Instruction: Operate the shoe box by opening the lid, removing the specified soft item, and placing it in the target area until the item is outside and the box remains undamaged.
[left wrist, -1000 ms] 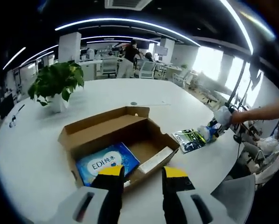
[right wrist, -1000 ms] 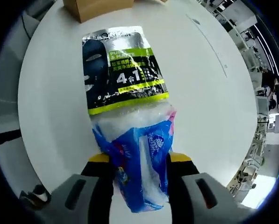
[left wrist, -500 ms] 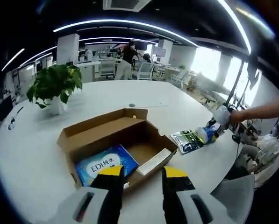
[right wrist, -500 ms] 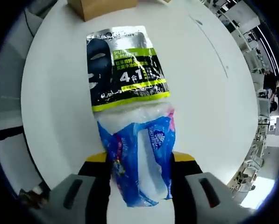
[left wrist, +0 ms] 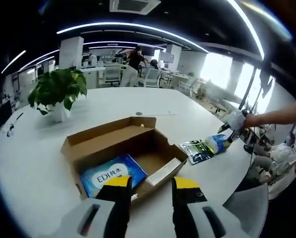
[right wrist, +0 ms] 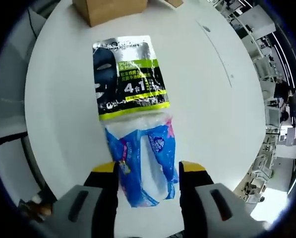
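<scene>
Cardboard shoe box (left wrist: pixel 122 151) sat open on the white tabletop (left wrist: pixel 103 101), and in it we saw a blue wipes pack (left wrist: pixel 113 173) beside a pale flat box (left wrist: pixel 163 170). The left hand-held gripper (left wrist: pixel 150 184) hovered at its near edge, jaws spread and empty. Outside, the blue soft pack (right wrist: pixel 144 163) lay touching a black mask sachet (right wrist: pixel 129 75). Half a second before, the right hand-held gripper (right wrist: pixel 148 168) gripped it; now its jaws stood apart.
</scene>
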`<state>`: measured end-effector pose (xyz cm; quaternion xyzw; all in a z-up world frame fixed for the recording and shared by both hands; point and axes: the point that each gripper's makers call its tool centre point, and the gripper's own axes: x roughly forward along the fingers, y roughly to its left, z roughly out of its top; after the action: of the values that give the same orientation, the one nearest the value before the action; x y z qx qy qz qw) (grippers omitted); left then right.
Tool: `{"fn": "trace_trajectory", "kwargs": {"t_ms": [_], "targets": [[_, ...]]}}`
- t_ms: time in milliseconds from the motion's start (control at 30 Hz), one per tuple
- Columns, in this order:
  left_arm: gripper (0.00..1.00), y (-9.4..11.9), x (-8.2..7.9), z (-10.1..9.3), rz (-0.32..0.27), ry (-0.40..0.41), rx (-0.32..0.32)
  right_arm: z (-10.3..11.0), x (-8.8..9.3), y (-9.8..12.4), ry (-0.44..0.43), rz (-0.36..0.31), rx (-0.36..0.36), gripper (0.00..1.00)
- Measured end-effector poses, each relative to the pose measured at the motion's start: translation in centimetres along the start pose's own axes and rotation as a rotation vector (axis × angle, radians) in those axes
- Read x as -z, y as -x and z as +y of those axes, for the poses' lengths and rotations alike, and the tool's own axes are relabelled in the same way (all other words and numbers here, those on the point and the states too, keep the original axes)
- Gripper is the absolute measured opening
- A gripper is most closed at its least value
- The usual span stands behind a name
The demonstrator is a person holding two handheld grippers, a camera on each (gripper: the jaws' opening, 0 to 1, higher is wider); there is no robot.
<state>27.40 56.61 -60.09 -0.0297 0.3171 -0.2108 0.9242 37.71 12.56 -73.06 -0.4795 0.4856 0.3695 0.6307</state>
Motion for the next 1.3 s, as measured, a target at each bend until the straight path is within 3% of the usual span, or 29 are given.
{"fn": "trace_trajectory", "kwargs": {"t_ms": [333,533,867,1100,1300], "targets": [[0.32,1.2,0.4,1.4,-0.018,0.016,0.000,-0.6,-5.2,2.1,-0.097,-0.109,0.013,0.43],[0.32,2.3,1.1,2.9,-0.029,0.038,-0.013,-0.7,-10.0,3.1,-0.118,-0.190,0.006,0.42],[0.32,4.1,2.0,5.5,-0.041,0.074,-0.040,0.7,-18.4,3.7,-0.076,-0.283,-0.028,0.38],[0.32,5.2,2.8,7.4,-0.046,0.102,-0.061,1.7,-22.2,3.9,-0.046,-0.312,-0.050,0.36],[0.32,6.0,3.6,8.6,-0.047,0.126,-0.076,2.8,-26.1,4.3,-0.080,-0.376,-0.091,0.33]]}}
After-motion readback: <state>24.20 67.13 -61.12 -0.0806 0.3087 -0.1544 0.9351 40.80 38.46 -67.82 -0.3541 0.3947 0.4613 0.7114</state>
